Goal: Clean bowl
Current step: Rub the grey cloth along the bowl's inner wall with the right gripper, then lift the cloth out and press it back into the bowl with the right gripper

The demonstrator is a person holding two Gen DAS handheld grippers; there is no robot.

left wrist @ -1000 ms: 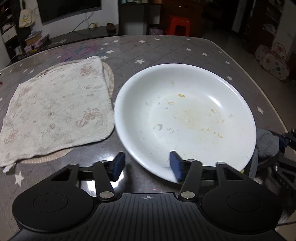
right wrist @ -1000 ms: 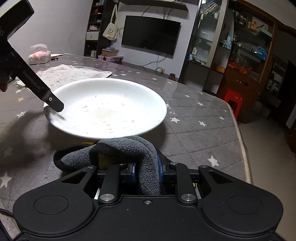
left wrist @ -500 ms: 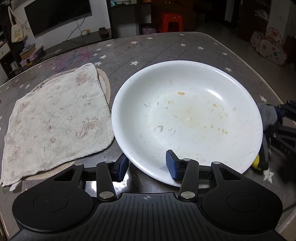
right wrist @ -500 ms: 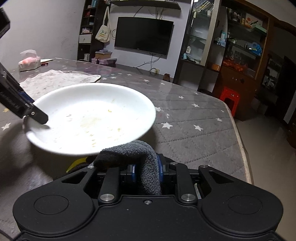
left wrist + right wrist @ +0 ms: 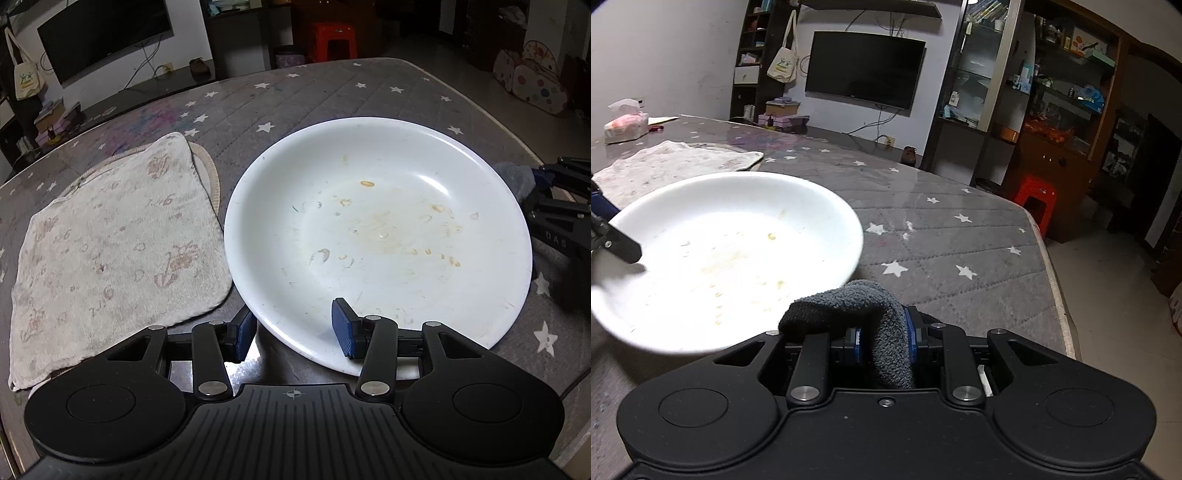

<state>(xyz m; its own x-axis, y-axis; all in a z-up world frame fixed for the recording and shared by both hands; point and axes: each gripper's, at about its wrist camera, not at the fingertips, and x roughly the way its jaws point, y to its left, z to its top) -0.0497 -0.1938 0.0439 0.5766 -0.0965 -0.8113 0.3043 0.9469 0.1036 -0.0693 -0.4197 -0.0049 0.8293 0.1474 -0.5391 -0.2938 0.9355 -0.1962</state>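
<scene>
A wide white bowl [image 5: 376, 236] with dried yellow food specks is held tilted above the grey starred table. My left gripper [image 5: 293, 332] straddles its near rim, one blue pad [image 5: 341, 326] inside the bowl and the other below the rim; the jaws stand well apart. In the right wrist view the bowl [image 5: 716, 254] is at the left and looks lifted. My right gripper [image 5: 884, 341] is shut on a dark grey cloth [image 5: 860, 306], just beside the bowl's rim. The cloth also shows in the left wrist view [image 5: 515, 177].
A pale patterned towel [image 5: 110, 251] lies flat on a woven mat left of the bowl. A tissue pack [image 5: 626, 125] sits at the table's far left. The table edge [image 5: 1052, 280] runs along the right, with floor and a red stool [image 5: 1034, 199] beyond.
The bowl has risen off the table and tilted in my left gripper. My right gripper with the cloth has lifted and moved closer to the bowl's rim.
</scene>
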